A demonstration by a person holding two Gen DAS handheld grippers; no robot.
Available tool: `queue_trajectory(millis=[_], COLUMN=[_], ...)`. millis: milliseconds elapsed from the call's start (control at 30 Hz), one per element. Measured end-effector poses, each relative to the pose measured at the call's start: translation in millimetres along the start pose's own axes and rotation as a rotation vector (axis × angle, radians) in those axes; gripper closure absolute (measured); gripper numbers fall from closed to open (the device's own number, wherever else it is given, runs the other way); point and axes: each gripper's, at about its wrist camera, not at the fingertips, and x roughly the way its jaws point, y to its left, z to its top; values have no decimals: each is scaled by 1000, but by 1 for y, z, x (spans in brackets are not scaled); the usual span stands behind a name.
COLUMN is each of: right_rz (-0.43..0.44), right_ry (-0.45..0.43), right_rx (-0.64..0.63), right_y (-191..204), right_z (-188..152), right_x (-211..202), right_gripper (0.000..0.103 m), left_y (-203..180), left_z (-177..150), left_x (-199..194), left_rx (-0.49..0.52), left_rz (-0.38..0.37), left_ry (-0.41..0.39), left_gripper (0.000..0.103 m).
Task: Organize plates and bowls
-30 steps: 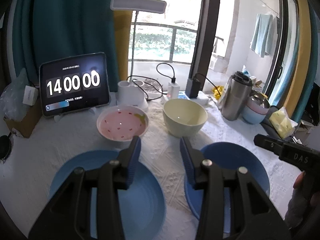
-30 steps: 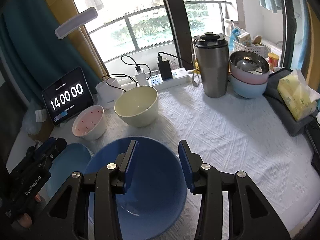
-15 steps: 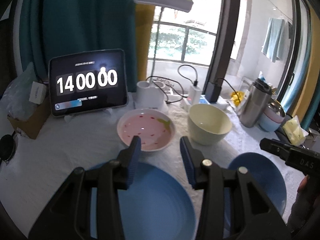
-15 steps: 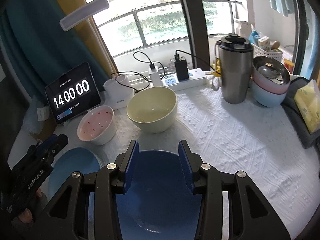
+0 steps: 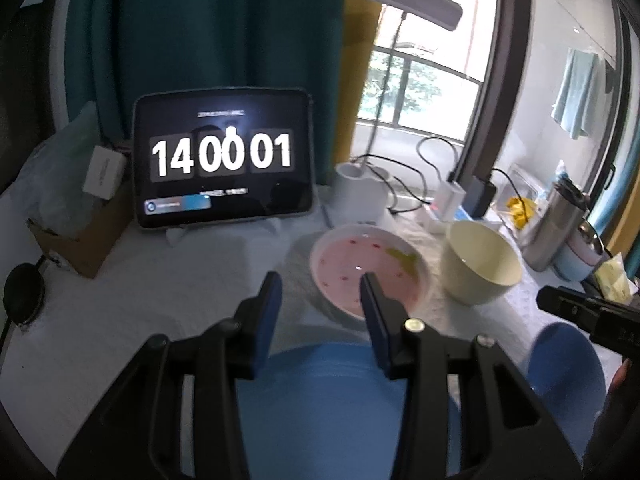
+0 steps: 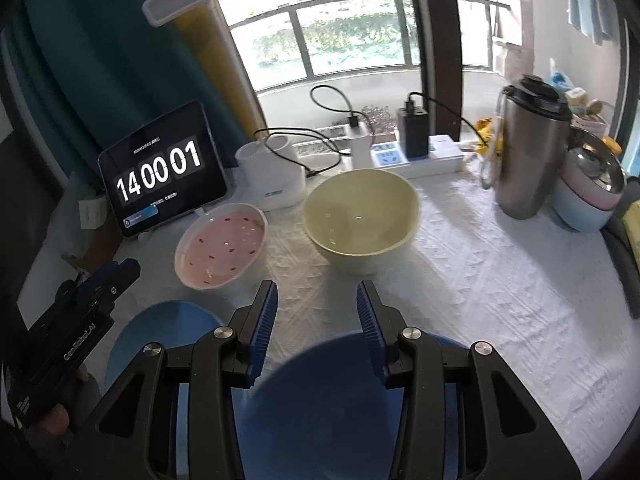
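Note:
A pink bowl (image 5: 368, 272) with red specks and a cream bowl (image 5: 480, 264) stand side by side on the white cloth. In front of them lie a light blue plate (image 5: 320, 408) and a darker blue plate (image 5: 568, 360). My left gripper (image 5: 320, 296) hovers open over the light blue plate's far rim, its right finger in front of the pink bowl. Over the darker blue plate (image 6: 328, 396) my right gripper (image 6: 316, 296) stands open, short of the cream bowl (image 6: 360, 216). Neither holds anything. In the right wrist view, the pink bowl (image 6: 222, 244), light blue plate (image 6: 160, 328) and left gripper (image 6: 116, 276) lie to the left.
A tablet clock (image 5: 224, 156) stands at the back left beside a cardboard box (image 5: 80, 236). Behind the bowls are a white lamp base (image 6: 272, 176) and a power strip (image 6: 416, 156) with cables. A steel tumbler (image 6: 528, 152) and stacked bowls (image 6: 592, 192) stand at the right.
Both grippers have moved forward toward the pink and cream bowls, so the blue plates sit lower in view. The jaws kept the same gap. The clock ticked over by one second.

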Motion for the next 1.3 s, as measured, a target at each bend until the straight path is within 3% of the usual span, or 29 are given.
queue_trajectory(millis=[500, 1133, 1300], right_rz=[8, -9, 0], right_ry=[60, 186, 271], right_rx=[-16, 38, 46], right_y=[35, 43, 44], right_z=[14, 34, 34], right_x=[44, 102, 126], right_gripper=[59, 60, 60], left_y=[28, 14, 11], left_z=[10, 15, 8], left_x=[36, 96, 111], left_rx=[-32, -48, -44], left_rz=[12, -37, -59], left_ry=[46, 220, 278], left_gripper=[61, 61, 61])
